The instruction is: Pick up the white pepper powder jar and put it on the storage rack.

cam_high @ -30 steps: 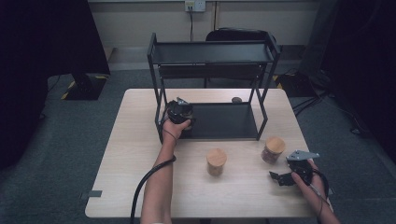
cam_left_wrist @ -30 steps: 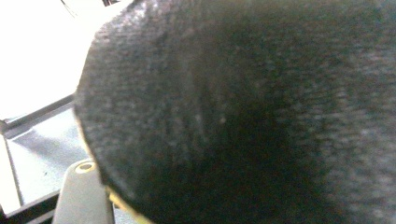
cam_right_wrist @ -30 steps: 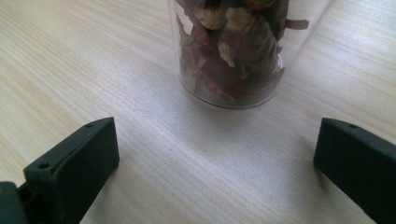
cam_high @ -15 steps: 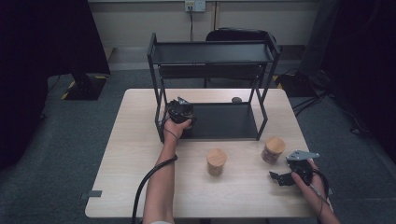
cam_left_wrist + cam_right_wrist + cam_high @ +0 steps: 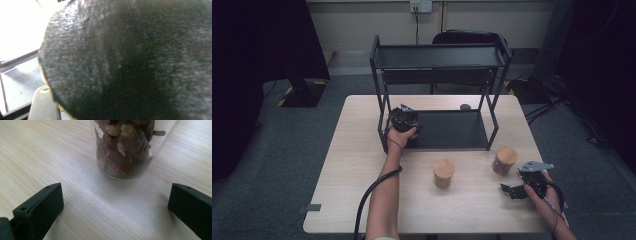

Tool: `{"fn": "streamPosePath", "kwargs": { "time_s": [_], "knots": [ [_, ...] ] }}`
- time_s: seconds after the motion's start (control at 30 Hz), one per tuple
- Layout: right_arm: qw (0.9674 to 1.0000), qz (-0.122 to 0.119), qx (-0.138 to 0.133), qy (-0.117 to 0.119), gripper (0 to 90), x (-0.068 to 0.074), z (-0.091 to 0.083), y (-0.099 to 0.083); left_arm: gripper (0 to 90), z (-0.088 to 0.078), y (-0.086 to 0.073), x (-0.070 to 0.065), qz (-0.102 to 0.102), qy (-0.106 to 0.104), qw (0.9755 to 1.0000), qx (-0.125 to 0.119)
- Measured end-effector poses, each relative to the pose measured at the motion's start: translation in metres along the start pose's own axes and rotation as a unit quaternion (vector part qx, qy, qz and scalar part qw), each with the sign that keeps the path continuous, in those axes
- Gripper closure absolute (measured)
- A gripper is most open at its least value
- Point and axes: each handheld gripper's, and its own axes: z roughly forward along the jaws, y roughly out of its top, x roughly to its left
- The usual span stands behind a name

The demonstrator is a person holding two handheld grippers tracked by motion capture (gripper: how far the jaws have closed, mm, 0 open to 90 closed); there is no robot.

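- High view: my left gripper (image 5: 404, 120) sits at the front-left corner of the rack's (image 5: 439, 56) lower shelf. It looks clamped on something dark, but I can't tell what from up here. My right gripper (image 5: 513, 191) rests low on the table (image 5: 362, 150), jaws spread and empty, with the jar (image 5: 503, 160) just up-table of it. A second jar (image 5: 444, 173) stands mid-table, well apart from both hands.
- Left gripper view: a dark, rough-textured thing (image 5: 130, 62) sits right against the lens, so I judge the jaws are closed down tight on it. Shelf metal (image 5: 17, 82) shows at lower left. Risk: I'm working blind here. If I let go without knowing it's seated, it could tip off the shelf edge or knock the rack post.
- Right gripper view: the jar (image 5: 125, 147), glass with dried reddish bits inside, stands ahead of the open jaws and is not yet between them. Risk: pushing in too low or off-centre could shove or topple it, since glass slides easily on this wood.
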Motion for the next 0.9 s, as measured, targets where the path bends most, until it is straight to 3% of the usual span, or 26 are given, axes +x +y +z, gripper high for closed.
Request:
{"fn": "streamPosePath", "kwargs": {
  "time_s": [0.2, 0.43, 0.9],
  "knots": [
    [1.0, 0.0, 0.0, 0.0, 0.0, 0.0, 0.0, 0.0, 29.2, 0.0006, -0.0016, 0.0012, -0.011, 0.001, 0.9999, 0.0],
    [1.0, 0.0, 0.0, 0.0, 0.0, 0.0, 0.0, 0.0, 14.5, -0.0004, -0.003, 0.0038, -0.041, 0.009, 0.9991, 0.001],
    [1.0, 0.0, 0.0, 0.0, 0.0, 0.0, 0.0, 0.0, 2.2, -0.0078, -0.0054, 0.0034, -0.062, -0.001, 0.998, -0.005]
  ]
}}
